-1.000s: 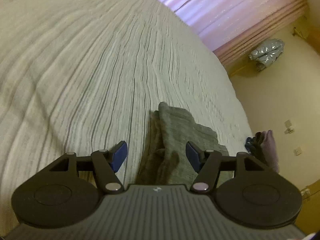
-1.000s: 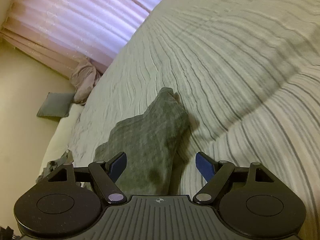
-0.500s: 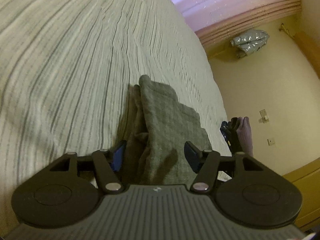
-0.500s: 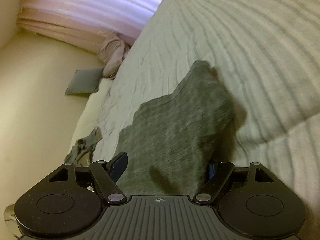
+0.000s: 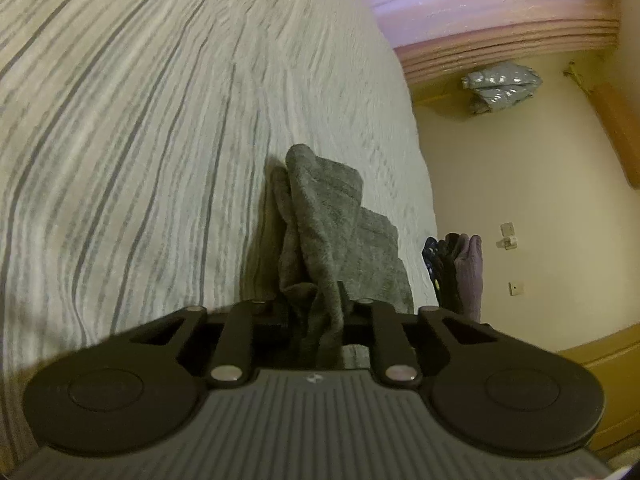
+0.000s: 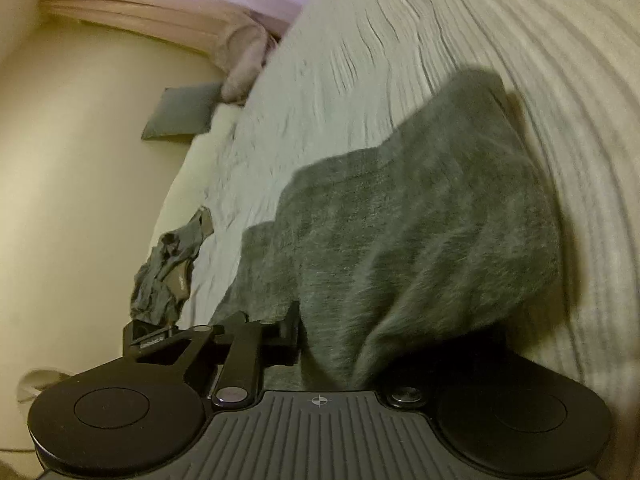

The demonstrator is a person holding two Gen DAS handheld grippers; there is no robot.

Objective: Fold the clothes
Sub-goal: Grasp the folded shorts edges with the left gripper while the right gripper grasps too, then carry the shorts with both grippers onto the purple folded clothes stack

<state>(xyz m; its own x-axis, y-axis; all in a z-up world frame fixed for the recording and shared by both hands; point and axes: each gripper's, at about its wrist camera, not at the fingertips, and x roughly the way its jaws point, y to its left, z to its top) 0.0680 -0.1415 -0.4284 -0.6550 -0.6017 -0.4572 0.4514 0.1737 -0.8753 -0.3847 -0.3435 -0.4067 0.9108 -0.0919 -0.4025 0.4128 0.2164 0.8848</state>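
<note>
Having come down and forward onto the grey garment (image 5: 340, 236) since the earlier frames, with both sets of jaws now drawn far in from their wide spread. Closing the left gripper (image 5: 316, 312) on a bunched fold at the garment's near end, cloth pinched between the jaws and rising in a ridge ahead of them. Closing the right gripper (image 6: 336, 340) on the same grey garment (image 6: 420, 232), fabric draping over the right jaw and hiding it, left jaw pressed against the cloth edge. Lying across the striped bedspread (image 5: 140, 140), near the bed's edge, with the garment's far end humped up and casting a shadow. Showing in the left wrist view a pink curtain (image 5: 500, 12), a silvery bag (image 5: 500, 84) on the floor by the wall, and dark clothes (image 5: 456, 268) hanging beside the bed. Showing in the right wrist view a crumpled dark garment (image 6: 168, 268) at the bed's edge, a grey cushion (image 6: 180, 114) on the floor, and a pinkish bundle (image 6: 248, 60) near the curtain.
</note>
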